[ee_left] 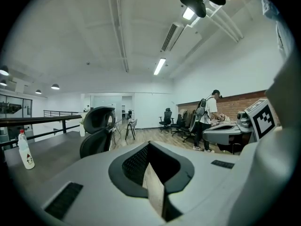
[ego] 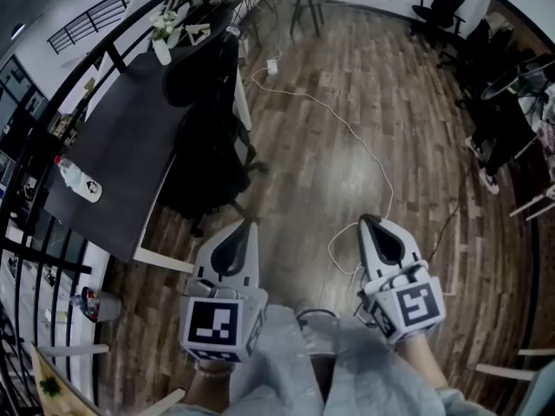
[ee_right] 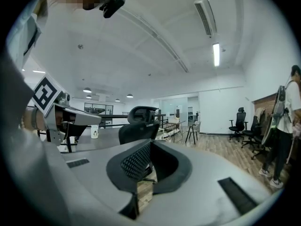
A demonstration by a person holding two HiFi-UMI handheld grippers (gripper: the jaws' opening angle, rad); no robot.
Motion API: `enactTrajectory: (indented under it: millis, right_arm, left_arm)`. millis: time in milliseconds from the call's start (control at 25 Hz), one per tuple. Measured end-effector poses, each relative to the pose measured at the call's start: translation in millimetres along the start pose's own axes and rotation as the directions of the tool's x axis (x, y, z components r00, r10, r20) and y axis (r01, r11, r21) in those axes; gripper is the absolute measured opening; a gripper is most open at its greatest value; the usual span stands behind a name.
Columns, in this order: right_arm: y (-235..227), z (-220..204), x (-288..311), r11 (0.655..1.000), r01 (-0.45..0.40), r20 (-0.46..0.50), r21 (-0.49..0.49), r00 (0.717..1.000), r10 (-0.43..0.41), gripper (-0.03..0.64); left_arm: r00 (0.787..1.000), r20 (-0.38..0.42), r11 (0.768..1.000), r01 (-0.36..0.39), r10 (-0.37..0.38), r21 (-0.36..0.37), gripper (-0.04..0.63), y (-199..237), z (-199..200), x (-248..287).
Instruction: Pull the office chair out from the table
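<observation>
Left claw [ego: 247, 229] and right claw [ego: 370, 224], head view: both are closed with nothing between the jaws and held side by side above the wooden plank floor [ego: 381, 94]. Each claw has a smooth pale grey shell with a dark, mesh-textured recess at the jaws.

The office chair [ego: 208, 137] stands ahead of the claws and to their left, well apart from both. It is black, with a curved headrest and a mesh-like back, and is set close against the long edge of the worktop [ego: 121, 146], a dark matt slab with pale legs.

Only the head view shows the white cable [ego: 347, 128] snaking across the floor between the chair and the right claw, and the black railing [ego: 35, 172] beyond the worktop. The gripper views alone show the room at eye level: a white ceiling with strip lights, more black chairs at the far wall, and a person with a backpack [ee_left: 207, 119] at the right.

A white bottle [ego: 80, 180] lies near the worktop's edge in the head view, though it appears to stand upright in the left gripper view.
</observation>
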State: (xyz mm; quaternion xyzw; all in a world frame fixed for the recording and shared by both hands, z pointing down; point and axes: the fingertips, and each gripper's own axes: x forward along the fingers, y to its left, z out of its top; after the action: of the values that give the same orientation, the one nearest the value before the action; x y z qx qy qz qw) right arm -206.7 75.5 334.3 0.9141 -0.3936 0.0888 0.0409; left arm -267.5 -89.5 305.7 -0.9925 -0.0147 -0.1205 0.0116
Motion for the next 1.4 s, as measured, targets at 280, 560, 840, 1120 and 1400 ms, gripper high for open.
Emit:
enactTrajectory:
  millis: [280,560,840,1120,1400]
  right_arm:
    - [-23.8,-2.6,-1.5,0.999,0.051,0.011,0.003,0.999,-0.052,0.003]
    - [-39.9,-11.7,0.7,0.996,0.083,-0.010,-0.019,0.996,-0.083,0.003]
    - [-73.4,-11.4,21.7,0.992,0.123,-0.005,0.015,0.992,-0.123,0.003]
    - [-113.6,-12.0,50.2,0.987,0.158,-0.034,0.009,0.987,-0.158,0.003]
    - [-155.1,-2.0,81.3,0.984,0.179,-0.051,0.007,0.983,-0.179,0.003]
  left_arm:
    - [0.999,0.029,0.999,0.046,-0.046,-0.005,0.000,-16.2,4.1,28.4]
    - [0.994,0.025,0.994,0.110,-0.109,-0.024,0.000,-34.9,7.3,56.3]
    - [0.992,0.040,0.993,0.122,-0.122,0.004,0.000,-30.4,19.6,99.9]
    - [0.987,0.026,0.987,0.161,-0.161,-0.001,0.000,-35.1,24.8,154.2]
    - [0.983,0.022,0.983,0.184,-0.184,-0.003,0.000,-37.5,42.7,210.1]
